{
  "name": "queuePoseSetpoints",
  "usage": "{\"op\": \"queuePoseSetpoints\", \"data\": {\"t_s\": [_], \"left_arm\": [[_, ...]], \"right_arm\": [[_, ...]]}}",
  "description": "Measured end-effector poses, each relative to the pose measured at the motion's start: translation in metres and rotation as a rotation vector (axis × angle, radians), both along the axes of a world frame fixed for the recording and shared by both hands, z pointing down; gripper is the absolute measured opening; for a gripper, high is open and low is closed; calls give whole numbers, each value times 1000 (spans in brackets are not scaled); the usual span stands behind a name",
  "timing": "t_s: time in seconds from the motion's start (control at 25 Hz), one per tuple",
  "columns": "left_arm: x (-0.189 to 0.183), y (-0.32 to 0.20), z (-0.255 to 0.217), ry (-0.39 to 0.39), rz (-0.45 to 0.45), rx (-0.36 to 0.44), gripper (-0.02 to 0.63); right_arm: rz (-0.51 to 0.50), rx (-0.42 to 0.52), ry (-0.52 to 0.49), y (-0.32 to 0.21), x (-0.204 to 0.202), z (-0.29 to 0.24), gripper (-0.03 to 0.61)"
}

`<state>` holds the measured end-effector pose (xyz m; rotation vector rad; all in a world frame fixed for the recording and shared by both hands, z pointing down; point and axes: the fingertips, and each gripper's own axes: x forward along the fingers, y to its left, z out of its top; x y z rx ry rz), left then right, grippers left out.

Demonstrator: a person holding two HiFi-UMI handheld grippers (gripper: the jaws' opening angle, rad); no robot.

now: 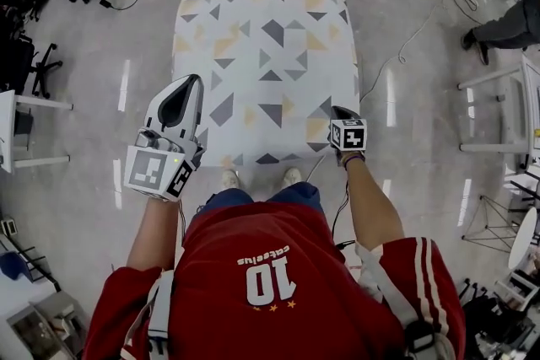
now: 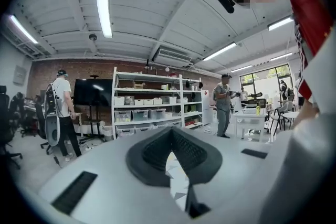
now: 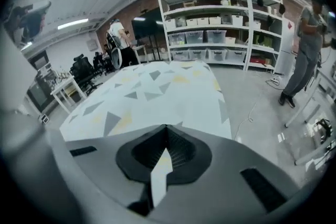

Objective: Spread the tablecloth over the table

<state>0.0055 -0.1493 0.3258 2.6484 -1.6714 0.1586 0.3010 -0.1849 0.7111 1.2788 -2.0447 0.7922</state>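
Floor [image 1: 422, 206]: pale grey and glossy. We see it on every side of the table, with cables [image 1: 413, 34] trailing over it.
Tablecloth [image 1: 266, 46]: white with grey and yellow triangles. It lies spread over the table, which it hides, in the middle of the floor just ahead of the person's feet. In the right gripper view its right side [image 3: 223, 105] drapes over the edge.
Person [image 1: 270, 282]: in a red shirt with a white 10, standing at the near end of the cloth.
Shelving [image 3: 220, 29]: white racks of bins against a brick wall, beyond the cloth's far end.
Left gripper [image 1: 195, 81]: held high over the near left corner and pointing level. We read its jaws as pressed together on the tablecloth, with a strip of the pattern [image 2: 177, 176] showing in the slot behind the tips.
Right gripper [image 1: 340, 110]: lower and tilted down, with its tips at the near right corner. Its jaws are likewise closed on the tablecloth, and a pale strip fills their slot.
Shoes [image 1: 229, 178]: light-coloured, just beside the near hem.
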Motion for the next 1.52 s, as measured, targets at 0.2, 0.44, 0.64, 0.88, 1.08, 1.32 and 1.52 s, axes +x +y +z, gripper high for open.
{"op": "queuePoseSetpoints", "data": {"t_s": [0.2, 0.44, 0.64, 0.88, 1.08, 1.32, 1.52], "left_arm": [[-13, 0, 9, -20, -50, -24, 5], [-18, -2, 11, -37, -69, -22, 5], [-24, -5, 18, -35, -87, -36, 5], [-25, 4, 21, -47, -94, -48, 5], [-30, 9, 21, -45, -109, -45, 5], [-42, 13, 15, -36, -120, -41, 5], [-50, 17, 9, -24, -111, -19, 5]], "right_arm": [[-30, -86, 81, 9, 4, 41, 12], [0, -134, 114, 12, 12, 66, 12], [6, -111, 116, 11, 13, 67, 14], [24, -123, 123, 0, 19, 69, 12], [16, -119, 128, -9, 22, 65, 14], [85, -50, 71, -2, 32, 52, 14], [101, 40, 11, -5, 27, 13, 12]]}}
